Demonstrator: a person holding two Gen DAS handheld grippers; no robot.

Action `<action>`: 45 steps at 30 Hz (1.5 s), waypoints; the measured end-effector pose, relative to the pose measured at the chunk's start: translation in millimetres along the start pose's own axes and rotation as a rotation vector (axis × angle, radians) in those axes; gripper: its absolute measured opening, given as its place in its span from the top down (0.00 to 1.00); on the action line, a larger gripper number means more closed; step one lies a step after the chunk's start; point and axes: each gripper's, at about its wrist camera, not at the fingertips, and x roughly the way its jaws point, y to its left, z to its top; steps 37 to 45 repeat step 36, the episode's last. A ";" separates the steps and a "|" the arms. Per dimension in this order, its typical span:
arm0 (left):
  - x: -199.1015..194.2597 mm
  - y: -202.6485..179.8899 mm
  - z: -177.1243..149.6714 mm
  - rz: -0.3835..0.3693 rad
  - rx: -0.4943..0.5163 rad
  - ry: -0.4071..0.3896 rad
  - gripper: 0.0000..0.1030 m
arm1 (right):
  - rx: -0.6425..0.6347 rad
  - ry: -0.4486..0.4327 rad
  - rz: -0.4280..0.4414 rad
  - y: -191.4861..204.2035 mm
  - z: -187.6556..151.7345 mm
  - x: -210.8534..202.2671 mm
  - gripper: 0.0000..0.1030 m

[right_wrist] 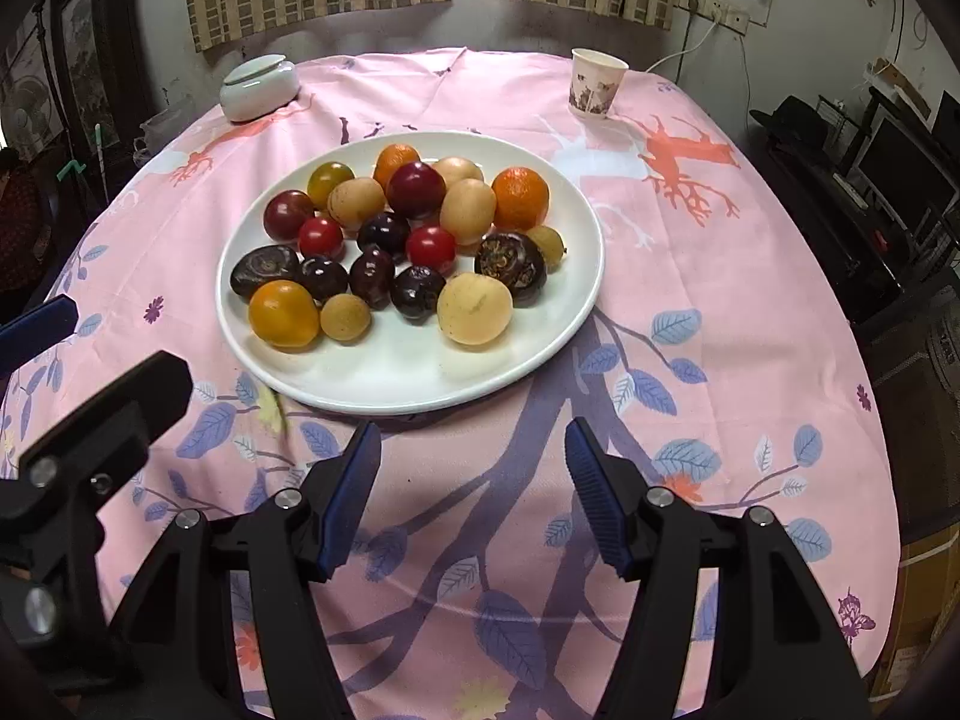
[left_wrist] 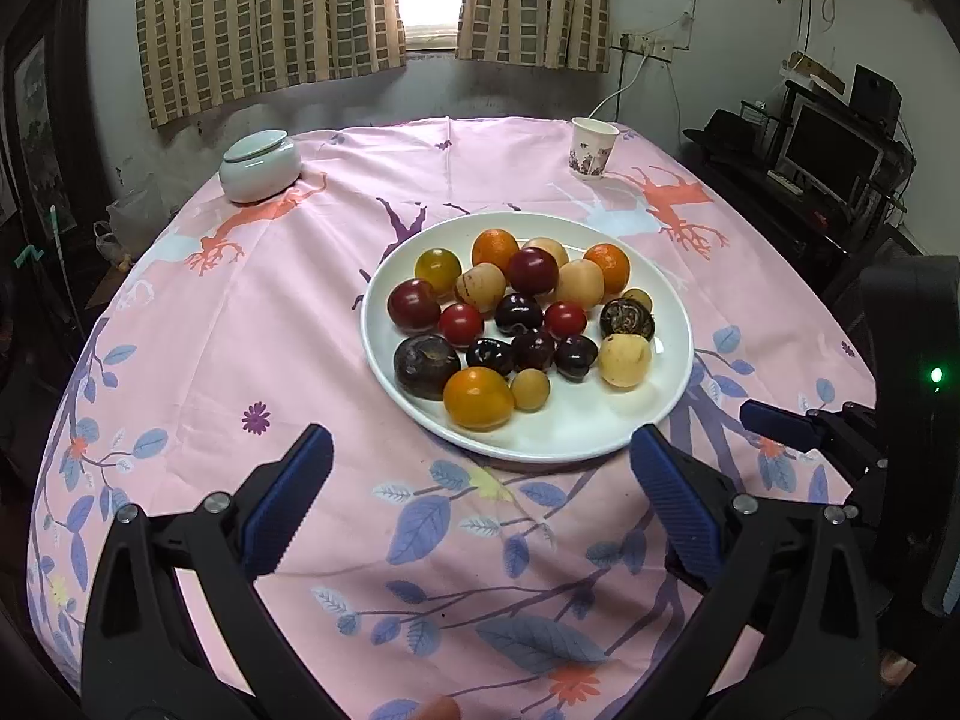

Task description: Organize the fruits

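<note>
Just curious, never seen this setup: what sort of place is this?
Probably a lived-in home room: a table under a pink tablecloth near curtains, a plate of fruit, and a computer monitor alongside.

The plate [right_wrist: 414, 384] of fruits [right_wrist: 396, 240] sits mid-table on the cloth [right_wrist: 720, 312], with a lidded jar [right_wrist: 258, 87] behind-left and a cup [right_wrist: 597, 83] behind-right (both well apart from it).

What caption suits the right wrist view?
Open right hand-held gripper before a plate of mixed fruits.
</note>
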 end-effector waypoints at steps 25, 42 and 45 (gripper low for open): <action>2.1 10.4 -0.3 0.024 -0.019 0.000 0.02 | -0.008 -0.005 0.015 -0.5 2.7 -4.5 0.38; 3.0 17.5 -1.8 0.020 -0.044 0.016 0.02 | 0.001 -0.011 0.018 -2.7 2.9 -7.6 0.38; 3.0 17.5 -1.8 0.020 -0.044 0.016 0.02 | 0.001 -0.011 0.018 -2.7 2.9 -7.6 0.38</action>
